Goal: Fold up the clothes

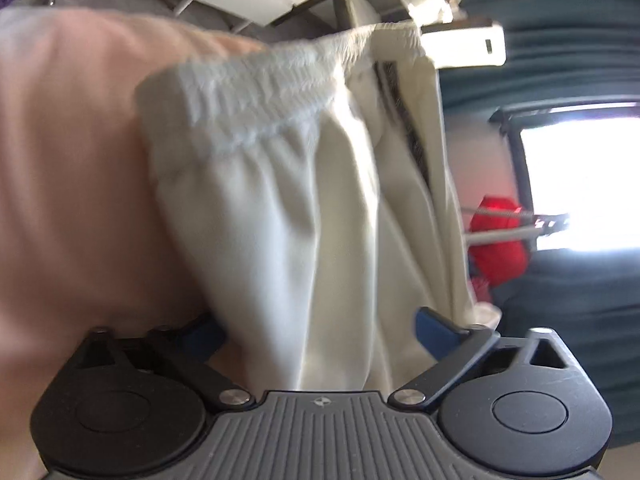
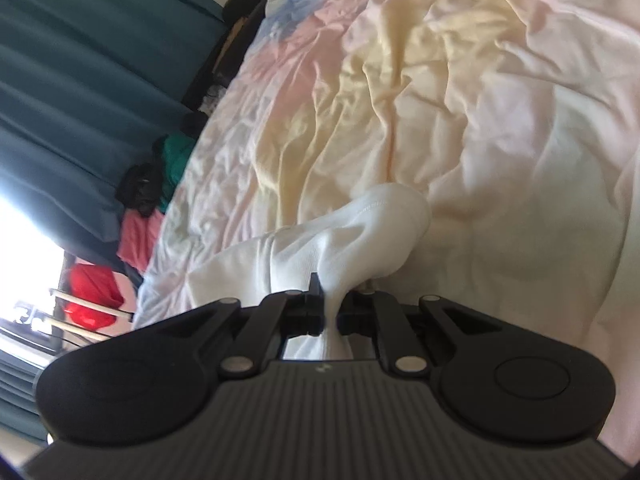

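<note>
A white garment with a gathered elastic waistband (image 1: 256,92) hangs in front of my left gripper (image 1: 316,332). Its cloth (image 1: 304,240) drops between the two blue fingertips (image 1: 434,330), which stand wide apart, so the left gripper is open. In the right wrist view my right gripper (image 2: 330,308) is shut on a bunched fold of the same white garment (image 2: 360,232), held just above the bed. The rest of the garment is hidden from this view.
A bed with a rumpled pastel pink and yellow sheet (image 2: 460,100) fills the right wrist view. Teal curtains (image 2: 80,80), a bright window (image 1: 580,180), a red cloth on a rack (image 1: 496,236) and piled clothes (image 2: 148,200) lie beside the bed.
</note>
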Available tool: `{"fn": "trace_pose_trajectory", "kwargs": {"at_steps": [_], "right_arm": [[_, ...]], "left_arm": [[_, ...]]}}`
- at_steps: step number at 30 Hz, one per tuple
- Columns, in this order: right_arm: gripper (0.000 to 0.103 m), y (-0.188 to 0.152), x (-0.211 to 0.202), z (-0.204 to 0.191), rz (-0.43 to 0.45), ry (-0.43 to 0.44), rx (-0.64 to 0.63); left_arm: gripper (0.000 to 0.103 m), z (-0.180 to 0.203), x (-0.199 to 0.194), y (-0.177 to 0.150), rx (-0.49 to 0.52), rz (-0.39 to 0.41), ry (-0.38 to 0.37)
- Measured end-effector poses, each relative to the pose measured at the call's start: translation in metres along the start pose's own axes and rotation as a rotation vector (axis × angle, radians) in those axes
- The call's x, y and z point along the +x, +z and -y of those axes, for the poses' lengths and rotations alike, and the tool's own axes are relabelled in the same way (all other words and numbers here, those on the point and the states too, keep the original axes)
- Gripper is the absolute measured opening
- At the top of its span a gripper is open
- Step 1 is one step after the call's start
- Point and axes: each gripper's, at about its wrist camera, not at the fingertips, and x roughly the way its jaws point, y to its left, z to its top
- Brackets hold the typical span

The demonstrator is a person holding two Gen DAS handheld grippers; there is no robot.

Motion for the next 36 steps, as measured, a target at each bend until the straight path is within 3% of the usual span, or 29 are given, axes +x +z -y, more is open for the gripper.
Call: {"fn": "trace_pose_trajectory", "kwargs": {"at_steps": [1, 2, 3, 8, 11, 14, 17, 21, 26, 32, 33, 34, 35, 36], "right_arm": [[0.009, 0.002, 0.002, -0.003, -0.004, 0.0, 0.011], [0.009, 0.003, 0.005, -0.007, -0.009, -0.001, 0.015], [0.009, 0.004, 0.01, -0.014, -0.015, -0.003, 0.008], [0.009, 0.024, 0.018, -0.065, -0.069, 0.059, -0.088], [0.008, 0.038, -0.006, -0.099, -0.052, 0.179, -0.175], [0.008, 0.043, -0.041, -0.108, 0.015, 0.292, -0.273], [0.008, 0.039, -0.067, -0.089, 0.042, 0.295, -0.352], [0.008, 0.018, -0.083, -0.031, -0.017, 0.169, -0.422], [0.008, -0.009, -0.07, 0.037, -0.147, 0.008, -0.456], [0.013, -0.02, -0.072, 0.039, -0.155, 0.01, -0.49], [0.016, -0.02, -0.076, 0.036, -0.152, 0.015, -0.499], [0.028, -0.02, -0.08, 0.034, -0.15, 0.02, -0.509], [0.048, -0.02, -0.085, 0.031, -0.148, 0.025, -0.518], [0.058, -0.02, -0.089, 0.029, -0.145, 0.03, -0.528]], "left_arm": [[0.046, -0.001, 0.0, 0.005, -0.006, 0.0, 0.008], [0.038, -0.003, 0.0, 0.01, -0.012, -0.003, 0.017], [0.017, -0.004, 0.001, 0.016, -0.018, -0.006, 0.025], [0.011, 0.027, -0.033, 0.045, 0.068, 0.033, -0.022], [0.011, 0.047, -0.074, 0.062, 0.122, 0.057, -0.104], [0.011, 0.055, -0.109, 0.065, 0.177, 0.075, -0.153], [0.011, 0.053, -0.135, 0.063, 0.23, 0.069, -0.173], [0.011, 0.021, -0.149, 0.061, 0.292, 0.033, -0.095], [0.012, -0.034, -0.132, 0.059, 0.346, -0.019, 0.052], [0.022, -0.033, -0.126, 0.048, 0.499, -0.034, 0.095], [0.03, -0.03, -0.126, 0.046, 0.526, -0.037, 0.107], [0.044, -0.024, -0.128, 0.042, 0.565, -0.034, 0.123], [0.051, -0.018, -0.131, 0.038, 0.605, -0.031, 0.14], [0.063, -0.012, -0.134, 0.034, 0.645, -0.027, 0.157]]}}
